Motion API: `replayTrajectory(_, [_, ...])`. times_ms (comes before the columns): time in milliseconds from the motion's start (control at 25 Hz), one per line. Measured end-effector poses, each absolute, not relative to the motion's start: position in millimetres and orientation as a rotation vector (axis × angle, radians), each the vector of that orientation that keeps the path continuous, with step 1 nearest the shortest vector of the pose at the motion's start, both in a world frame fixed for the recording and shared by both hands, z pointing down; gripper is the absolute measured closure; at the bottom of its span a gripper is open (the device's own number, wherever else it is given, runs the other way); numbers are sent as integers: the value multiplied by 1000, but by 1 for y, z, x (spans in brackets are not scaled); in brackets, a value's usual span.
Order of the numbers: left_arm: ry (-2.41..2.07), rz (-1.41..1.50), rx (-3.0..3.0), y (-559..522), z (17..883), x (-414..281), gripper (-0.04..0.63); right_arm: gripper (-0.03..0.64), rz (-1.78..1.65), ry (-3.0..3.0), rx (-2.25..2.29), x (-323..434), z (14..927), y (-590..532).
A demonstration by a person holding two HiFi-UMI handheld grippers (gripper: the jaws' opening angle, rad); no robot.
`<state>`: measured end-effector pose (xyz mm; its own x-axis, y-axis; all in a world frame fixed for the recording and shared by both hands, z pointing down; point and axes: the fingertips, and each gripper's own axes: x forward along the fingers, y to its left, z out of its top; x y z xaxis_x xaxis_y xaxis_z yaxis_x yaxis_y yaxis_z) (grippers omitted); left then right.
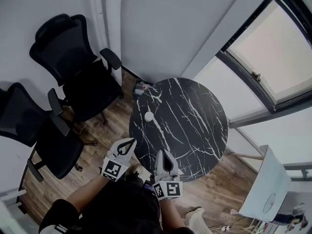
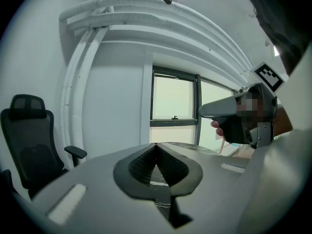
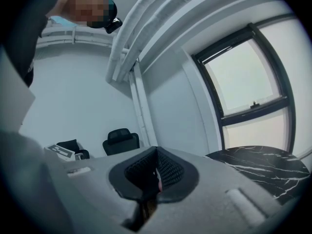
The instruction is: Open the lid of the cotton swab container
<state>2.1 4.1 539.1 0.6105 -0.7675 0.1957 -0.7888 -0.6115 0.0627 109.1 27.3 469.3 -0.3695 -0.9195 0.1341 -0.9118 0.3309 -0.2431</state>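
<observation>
1. Risk: the cotton swab container (image 1: pixel 148 116), taken to be the small white item near the left edge of the black marble table (image 1: pixel 195 126), looks light and stands unsecured. A one-sided pull on its lid could tip it or slide it off that edge.
2. Risk: an approach with the jaws closed would knock the container rather than grip it.
3. Left gripper (image 1: pixel 129 144): jaws fully together, nothing between them, well apart from the container.
4. Right gripper (image 1: pixel 160 155): jaws together, empty, touching nothing.

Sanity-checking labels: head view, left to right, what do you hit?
Chairs → left gripper → container → right gripper → window. The table is left out because it overlaps several of these.
</observation>
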Motion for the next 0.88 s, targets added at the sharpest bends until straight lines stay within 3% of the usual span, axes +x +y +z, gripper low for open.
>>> replayTrajectory(880, [-1196,398,2594,-56,655,-8,592,620,-595,2577,-1808,92,551,-50])
